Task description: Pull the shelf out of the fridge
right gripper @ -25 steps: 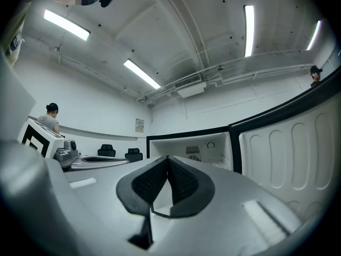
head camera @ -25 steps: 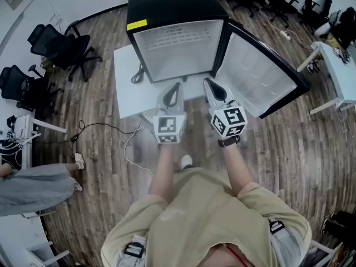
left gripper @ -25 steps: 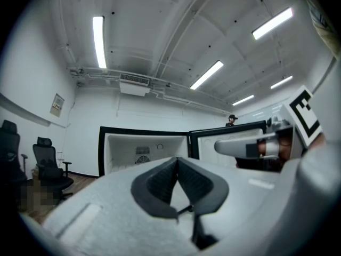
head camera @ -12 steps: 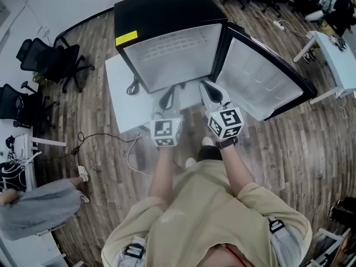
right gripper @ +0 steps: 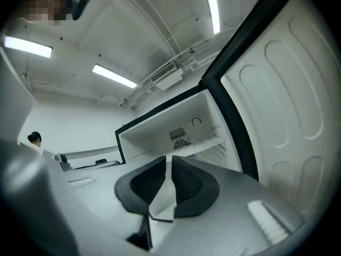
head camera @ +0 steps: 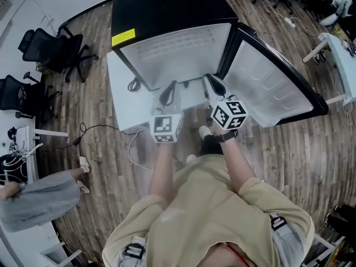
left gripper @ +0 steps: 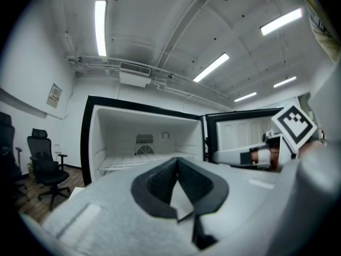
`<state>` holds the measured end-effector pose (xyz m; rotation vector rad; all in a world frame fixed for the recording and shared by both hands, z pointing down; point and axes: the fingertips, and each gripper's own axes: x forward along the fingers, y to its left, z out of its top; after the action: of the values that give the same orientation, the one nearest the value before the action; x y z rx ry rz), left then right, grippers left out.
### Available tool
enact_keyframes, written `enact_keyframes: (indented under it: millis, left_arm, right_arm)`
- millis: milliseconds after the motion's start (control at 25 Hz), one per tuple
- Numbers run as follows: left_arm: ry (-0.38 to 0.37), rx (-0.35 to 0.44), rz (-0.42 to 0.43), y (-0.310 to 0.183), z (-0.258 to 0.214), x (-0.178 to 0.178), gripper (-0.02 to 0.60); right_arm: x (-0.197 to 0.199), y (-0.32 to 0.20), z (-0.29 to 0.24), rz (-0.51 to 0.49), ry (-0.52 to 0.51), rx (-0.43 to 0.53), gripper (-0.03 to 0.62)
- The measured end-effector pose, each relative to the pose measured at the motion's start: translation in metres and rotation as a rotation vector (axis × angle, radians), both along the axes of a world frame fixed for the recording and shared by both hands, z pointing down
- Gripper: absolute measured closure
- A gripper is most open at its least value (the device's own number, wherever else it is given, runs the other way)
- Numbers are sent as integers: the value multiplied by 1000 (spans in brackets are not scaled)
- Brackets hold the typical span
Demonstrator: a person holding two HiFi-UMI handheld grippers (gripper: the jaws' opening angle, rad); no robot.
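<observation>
A small black fridge stands with its door swung wide to the right. Its white wire shelf lies flat across the white interior, seen too in the left gripper view and the right gripper view. My left gripper hangs just before the opening's lower edge, jaws shut with nothing in them. My right gripper is beside it near the door hinge. Its jaws are opening, a thin slit shows between the tips, and nothing is between them. Neither gripper touches the shelf.
The fridge sits on a low white platform. Black office chairs stand at the left, a white cable lies on the wood floor, and a person's leg shows at the lower left. Desks are at the far right.
The person has stepped closer to the fridge, and both grippers have moved forward up to the front of the opening. The fridge fills more of the head view.
</observation>
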<state>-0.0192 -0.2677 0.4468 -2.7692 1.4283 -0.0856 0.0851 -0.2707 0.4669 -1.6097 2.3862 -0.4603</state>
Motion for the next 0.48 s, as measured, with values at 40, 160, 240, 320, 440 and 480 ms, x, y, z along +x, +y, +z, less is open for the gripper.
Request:
enact_keyframes:
  millis: [40,160,240,320,440,480]
  left_arm:
    - [1,-2,-4,-4,1,0,578]
    - [5,-2,-16,-19,3,3,578]
    - [5,-4,-21,-28,3,5,578]
    - [7,-3,-25,-36,3,7,578]
    - [6,1,-33,-48,4,8,578]
    - [4,0,-36,-52,5,7,578]
  right_arm:
    - [0,-5,0,-6,-12,0,566]
    - [0,-22,1,-26,-30,-3,566]
    - [1,-32,5,-40,-60,-19,560]
    - [2,-43,9,-51,-93,-41,549]
    - [3,-59,12,-63,-120,-58,542]
    - [2,-64,11,-67,-127,-59,542]
